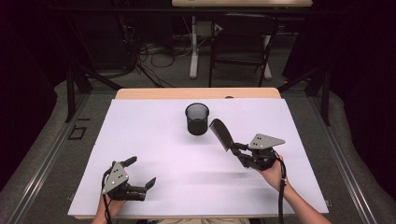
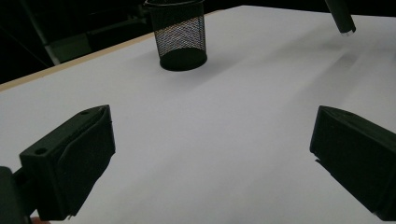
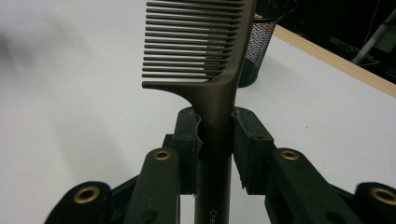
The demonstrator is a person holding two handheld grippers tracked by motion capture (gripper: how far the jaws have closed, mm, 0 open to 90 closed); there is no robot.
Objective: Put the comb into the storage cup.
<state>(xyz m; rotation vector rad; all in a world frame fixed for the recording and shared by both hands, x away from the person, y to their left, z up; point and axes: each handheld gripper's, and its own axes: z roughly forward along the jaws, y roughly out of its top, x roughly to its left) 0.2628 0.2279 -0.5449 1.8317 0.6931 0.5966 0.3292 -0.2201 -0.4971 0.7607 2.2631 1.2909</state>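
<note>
A dark brown comb (image 3: pixel 205 56) with long teeth is clamped by its handle in my right gripper (image 3: pixel 216 126), teeth end pointing away toward a black mesh cup (image 3: pixel 259 42). From above, the comb (image 1: pixel 221 134) slants up and left from the right gripper (image 1: pixel 238 148), its tip just right of the mesh cup (image 1: pixel 197 118). My left gripper (image 1: pixel 141 171) rests near the front left of the table, jaws wide apart with nothing between them. In the left gripper view the cup (image 2: pixel 180 37) stands ahead and the comb's handle end (image 2: pixel 342 16) pokes in at the top right.
A white sheet (image 1: pixel 163 154) covers the wooden table (image 1: pixel 196 93). Beyond the far edge stand a folding chair (image 1: pixel 243 42), a desk leg (image 1: pixel 193 51) and loose cables on the floor. Dark curtains close in both sides.
</note>
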